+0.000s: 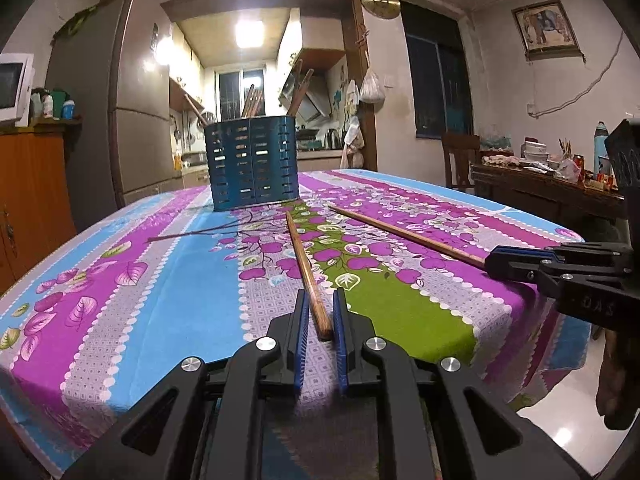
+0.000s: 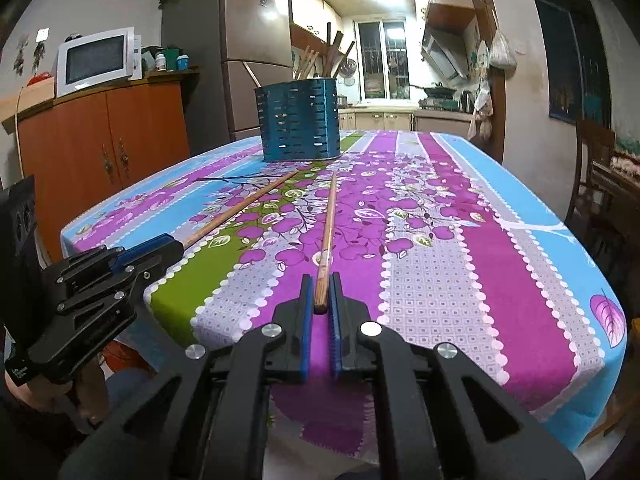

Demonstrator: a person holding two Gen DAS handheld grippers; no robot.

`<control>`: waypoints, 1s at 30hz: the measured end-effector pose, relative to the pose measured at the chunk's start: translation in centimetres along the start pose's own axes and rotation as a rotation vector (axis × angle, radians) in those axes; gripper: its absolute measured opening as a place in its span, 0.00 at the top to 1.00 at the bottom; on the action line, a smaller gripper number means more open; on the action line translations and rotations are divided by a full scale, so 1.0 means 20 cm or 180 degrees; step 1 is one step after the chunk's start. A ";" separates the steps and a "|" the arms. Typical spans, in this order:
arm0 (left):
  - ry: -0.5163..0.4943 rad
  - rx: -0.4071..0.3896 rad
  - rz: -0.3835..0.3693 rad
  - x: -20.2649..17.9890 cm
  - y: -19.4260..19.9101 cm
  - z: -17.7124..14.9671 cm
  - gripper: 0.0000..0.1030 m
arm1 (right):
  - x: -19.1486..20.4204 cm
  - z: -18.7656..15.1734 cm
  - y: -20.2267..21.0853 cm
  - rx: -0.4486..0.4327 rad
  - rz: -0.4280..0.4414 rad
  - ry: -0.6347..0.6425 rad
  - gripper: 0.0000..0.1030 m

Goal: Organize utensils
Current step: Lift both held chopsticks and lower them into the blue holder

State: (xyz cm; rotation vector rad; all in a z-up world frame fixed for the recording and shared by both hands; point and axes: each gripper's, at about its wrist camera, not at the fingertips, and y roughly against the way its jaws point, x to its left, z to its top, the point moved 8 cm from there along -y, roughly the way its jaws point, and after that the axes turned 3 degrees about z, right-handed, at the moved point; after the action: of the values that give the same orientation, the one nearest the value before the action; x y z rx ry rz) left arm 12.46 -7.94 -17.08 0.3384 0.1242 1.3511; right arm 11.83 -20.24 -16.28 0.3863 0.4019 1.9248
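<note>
left to right then. the left gripper (image 1: 320, 312) sits at the near edge of the table (image 1: 192, 280), jaws pinched in on the thick end of a wooden chopstick (image 1: 306, 270). in its own view there seems to be a sliver of gap on the right pad (fisheye makes it hard to judge), but from the right wrist view the left gripper (image 2: 176, 242) hides that chopstick's end (image 2: 240, 208) completely and looks clamped on it. the rest of the stick lies flat on the flowery tablecloth, tip aimed at the blue slotted holder (image 1: 252, 164).

the holder stands upright toward the far side of the table, already carrying a bunch of chopsticks (image 1: 253, 101). how many, can't tell, they blur into the bright kitchen behind.

further right, the right gripper (image 2: 321, 300) is clenched on the butt end of the second chopstick (image 2: 329, 232), which also lies on the cloth and points toward the holder (image 2: 298, 120). in the left view the right gripper (image 1: 490, 264) swallows that second chopstick's end (image 1: 404, 234). a hand (image 1: 614, 384) shows under it, mostly cut off by the frame edge.
</note>
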 end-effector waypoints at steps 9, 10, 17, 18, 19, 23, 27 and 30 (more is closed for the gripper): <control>-0.0036 0.0108 -0.0047 -0.01 0.03 0.02 0.92 | 0.01 0.03 0.05 -0.0192 -0.0072 -0.0069 0.95; -0.0043 0.0081 -0.0058 -0.01 0.05 0.04 0.92 | 0.01 0.06 0.08 -0.0235 -0.0081 -0.0043 0.95; 0.0063 -0.0278 -0.0043 0.07 0.20 0.33 0.93 | 0.06 0.35 0.25 -0.0537 -0.0127 0.0240 0.95; 0.0061 -0.0379 -0.0035 0.09 0.23 0.41 0.92 | 0.06 0.41 0.27 -0.0595 -0.0135 0.0298 0.95; 0.0060 -0.0452 -0.0036 0.10 0.26 0.47 0.92 | 0.06 0.45 0.29 -0.0631 -0.0133 0.0329 0.95; 0.0074 -0.0636 -0.0093 0.15 0.30 0.70 0.93 | 0.06 0.67 0.32 -0.0750 -0.0119 0.0487 0.95; -0.0016 -0.0656 -0.0167 0.16 0.27 0.89 0.92 | 0.04 0.85 0.25 -0.0690 -0.0030 0.0529 0.95; 0.0027 -0.0527 -0.0230 0.19 0.18 0.98 0.92 | 0.02 0.92 0.22 -0.0632 0.0038 0.0500 0.95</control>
State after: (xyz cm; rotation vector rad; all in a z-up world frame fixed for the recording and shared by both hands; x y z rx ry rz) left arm 15.40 -6.81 3.05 0.1871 0.0309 1.2821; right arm 16.31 -19.68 2.05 0.1082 0.3069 1.9922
